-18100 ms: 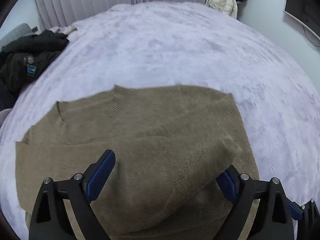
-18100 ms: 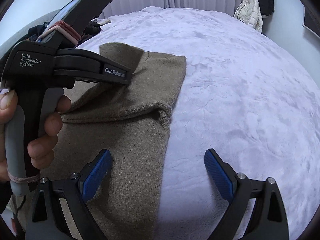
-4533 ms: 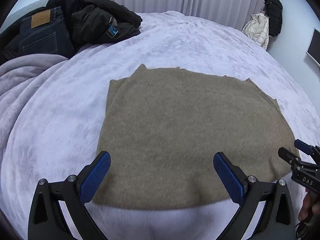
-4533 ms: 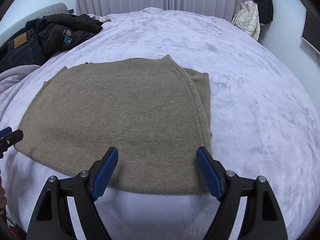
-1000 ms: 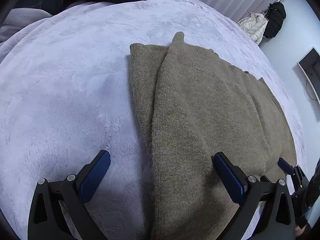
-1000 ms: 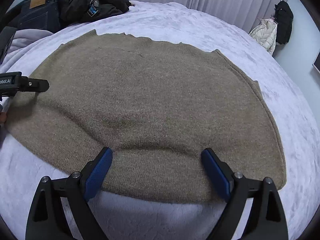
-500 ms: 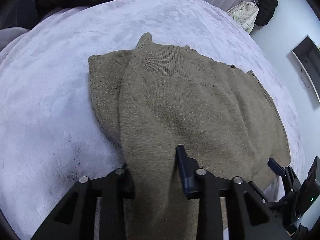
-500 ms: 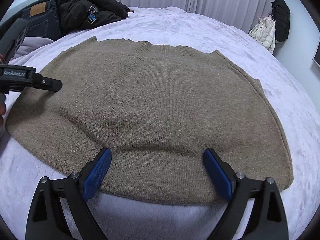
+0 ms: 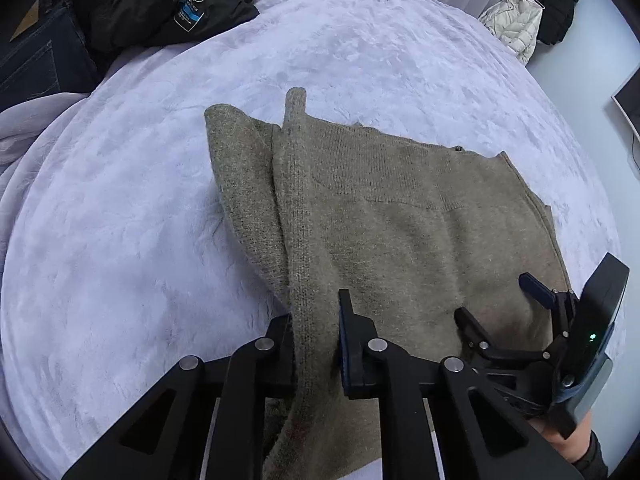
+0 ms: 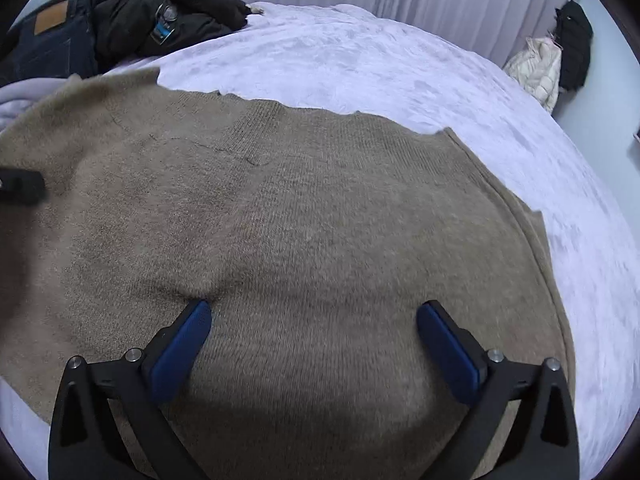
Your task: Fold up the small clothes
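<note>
Now we have the bed [image 9: 120, 240] under us, the sweater [image 10: 320, 208] spread across it. Our left gripper [image 9: 316, 344] is clenched on the sweater's nine o'clock edge; the right gripper [image 10: 316, 336] sits released at its near hem. We'd carry that edge toward three o'clock, low and taut, to keep it square.

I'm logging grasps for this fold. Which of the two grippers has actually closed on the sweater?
The left gripper: its fingers pinch a raised ridge of the brown sweater. The right gripper is spread wide open, fingertips resting on the flat knit.
</note>
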